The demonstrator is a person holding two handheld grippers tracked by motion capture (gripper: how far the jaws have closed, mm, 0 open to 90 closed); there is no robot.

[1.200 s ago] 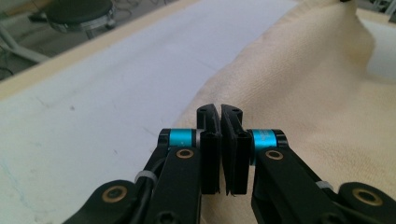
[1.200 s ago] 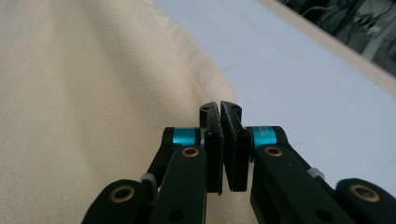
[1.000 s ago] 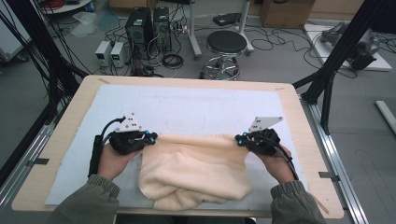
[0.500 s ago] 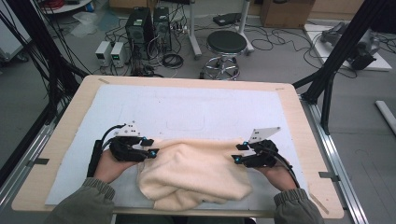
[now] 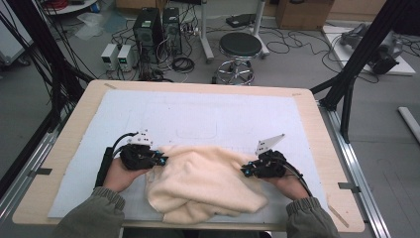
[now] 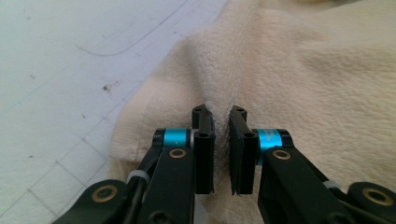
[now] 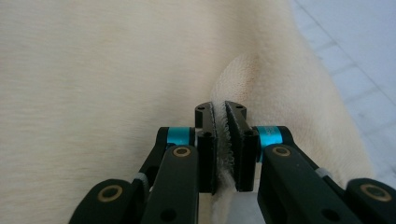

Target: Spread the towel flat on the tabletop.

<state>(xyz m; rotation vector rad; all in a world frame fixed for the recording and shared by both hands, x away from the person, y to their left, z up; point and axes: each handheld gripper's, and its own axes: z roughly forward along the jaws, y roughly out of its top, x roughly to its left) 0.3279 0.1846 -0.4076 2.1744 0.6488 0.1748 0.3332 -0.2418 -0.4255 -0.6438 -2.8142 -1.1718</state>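
one cream towel (image 5: 203, 183), bunched, low centre of the high view on the white mat (image 5: 198, 114) covering the desk (image 5: 322, 148). two claws, one per hand.

what changed: a second ago both claws sat at the towel's upper corners, half a second ago the jaws were spread, and they have just been closing again. now both have re-gripped. the right one has also sunk a little lower in the frame; the left hardly moved. the towel looks a bit more gathered toward the bottom edge than before.

left claw (image 5: 159, 159): at the towel's left edge, mid-left of the high view. in the left gripper view (image 6: 221, 135) the jaws are pressed nearly together with a ridge of towel pinched up between them.

right claw (image 5: 246, 171): at the towel's right edge. in the right gripper view (image 7: 220, 140) the jaws are pinching a thin fold of towel, with pile squeezed out between the pads.

meaning, as a guess: a release and re-grasp just finished, so both hands have fresh holds on opposite sides and the towel seems ready to be lifted, spread or folded. it's not flat yet and not visibly folded neatly.

counts: 1 towel, 2 claws, 2 hands, 1 mat, 1 desk. background, upper frame: 1 stool (image 5: 240, 47) on the floor.
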